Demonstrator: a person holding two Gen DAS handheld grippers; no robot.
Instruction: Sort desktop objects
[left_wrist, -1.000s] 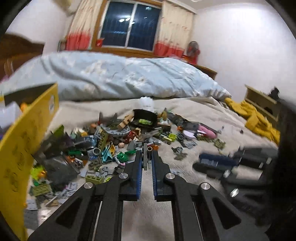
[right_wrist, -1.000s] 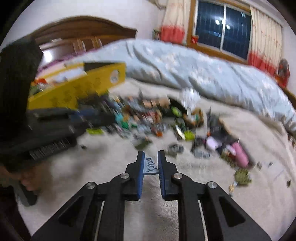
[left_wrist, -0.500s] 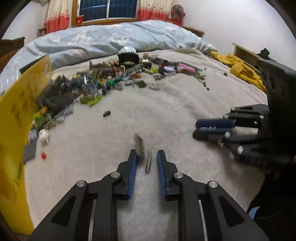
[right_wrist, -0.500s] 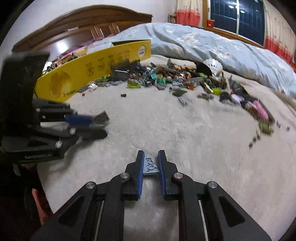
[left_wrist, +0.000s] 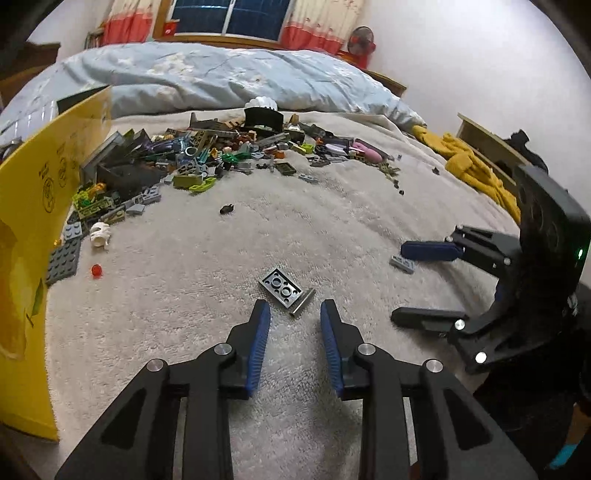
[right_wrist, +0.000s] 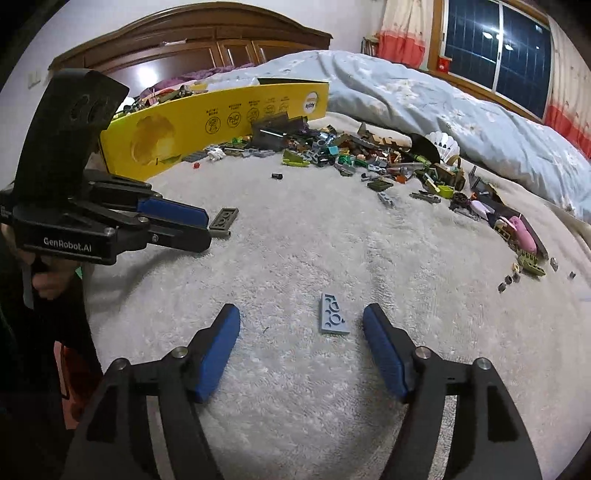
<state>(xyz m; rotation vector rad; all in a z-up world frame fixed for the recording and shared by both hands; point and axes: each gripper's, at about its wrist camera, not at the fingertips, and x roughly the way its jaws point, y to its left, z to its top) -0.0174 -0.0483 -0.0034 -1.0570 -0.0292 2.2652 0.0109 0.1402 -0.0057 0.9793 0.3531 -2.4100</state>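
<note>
the left gripper (left_wrist: 291, 314) has its blue fingers apart, and they have just been opening. nothing is held between them. a dark grey brick plate (left_wrist: 280, 287) lies flat on the fuzzy white blanket (left_wrist: 332, 221) just past the fingertips, bumps up, and a thin grey strip (left_wrist: 303, 303) lies right beside it, touching its edge. the right gripper (right_wrist: 301, 325) has its fingers wide apart too, and they have just been opening as well. a light blue-grey plate (right_wrist: 332, 314) lies loose on the blanket between the tips, nearer the right finger, and no pad touches it. farther back a big messy pile of small bricks (left_wrist: 207, 162) spreads across the blanket. a yellow box (left_wrist: 40, 221) stands along the left side of the pile, with more bits inside. a small red bead (left_wrist: 96, 270) and a white piece (left_wrist: 100, 233) lie near the box. a blue quilt (left_wrist: 221, 77) is bunched up behind the pile.
</note>
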